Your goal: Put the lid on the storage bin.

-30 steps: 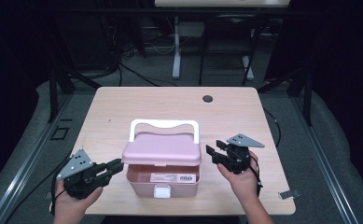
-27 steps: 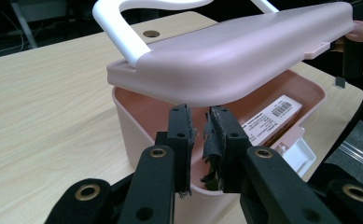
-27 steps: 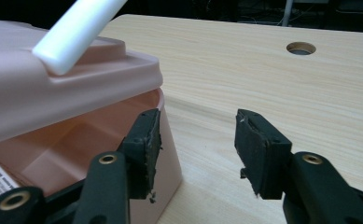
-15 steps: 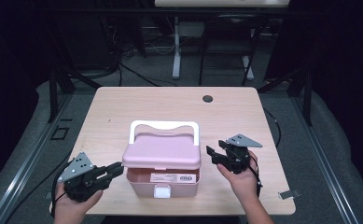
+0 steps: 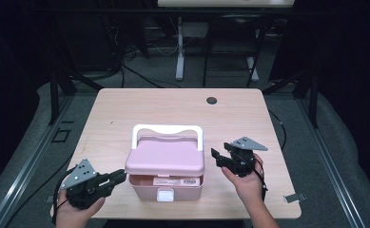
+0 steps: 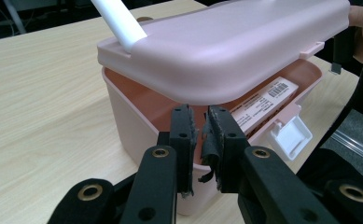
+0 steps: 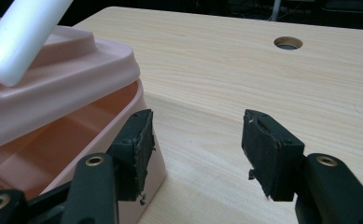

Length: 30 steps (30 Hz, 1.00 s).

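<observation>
My left hand-held gripper [image 5: 118, 176] sits at the pink box's [image 5: 166, 178] left wall, jaws nearly together with nothing pinched between them. The box is mid-surface [image 5: 125, 114], its lid [image 5: 166, 156] propped ajar. My right hand-held gripper [image 5: 217, 157] just opened wide — empty, beside the box's right side.

Box interior [image 6: 170, 100] mostly hidden under lid [image 6: 226, 42]

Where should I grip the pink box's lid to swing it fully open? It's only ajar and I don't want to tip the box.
Grip the lid by its front lip, coming from the front: it is lifted clear of the box's rim there, just above the white latch.
</observation>
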{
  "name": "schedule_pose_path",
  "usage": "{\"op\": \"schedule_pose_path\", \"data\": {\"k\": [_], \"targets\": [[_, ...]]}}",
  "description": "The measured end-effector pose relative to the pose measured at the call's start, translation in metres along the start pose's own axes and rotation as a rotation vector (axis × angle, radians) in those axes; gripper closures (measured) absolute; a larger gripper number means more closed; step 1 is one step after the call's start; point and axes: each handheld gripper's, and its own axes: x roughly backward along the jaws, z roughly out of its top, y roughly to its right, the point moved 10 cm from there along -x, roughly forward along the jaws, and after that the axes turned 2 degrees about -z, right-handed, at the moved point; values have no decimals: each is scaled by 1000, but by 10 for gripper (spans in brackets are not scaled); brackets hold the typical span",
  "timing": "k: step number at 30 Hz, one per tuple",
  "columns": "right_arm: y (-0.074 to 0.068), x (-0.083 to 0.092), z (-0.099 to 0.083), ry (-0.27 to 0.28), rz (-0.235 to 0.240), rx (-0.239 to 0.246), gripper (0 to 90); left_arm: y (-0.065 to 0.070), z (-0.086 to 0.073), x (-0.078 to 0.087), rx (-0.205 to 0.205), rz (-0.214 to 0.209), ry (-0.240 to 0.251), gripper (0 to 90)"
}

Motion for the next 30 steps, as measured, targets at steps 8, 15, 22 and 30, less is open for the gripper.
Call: {"op": "schedule_pose_path", "data": {"k": [8,15,22,30], "targets": [[0,0,0,2,0,-2,432,1,-7,-2,5,-6,-18,805],[0,-1,-2,-7,-2,-1,433,1,-10,-4,5,-8,-19,804],[0,-1,-2,-8,-3,1,434,0,-13,-5,5,-13,-27,805],[1,-2,-2,-7,-5,4,434,0,-17,-7,13,-17,-32,805]]}}
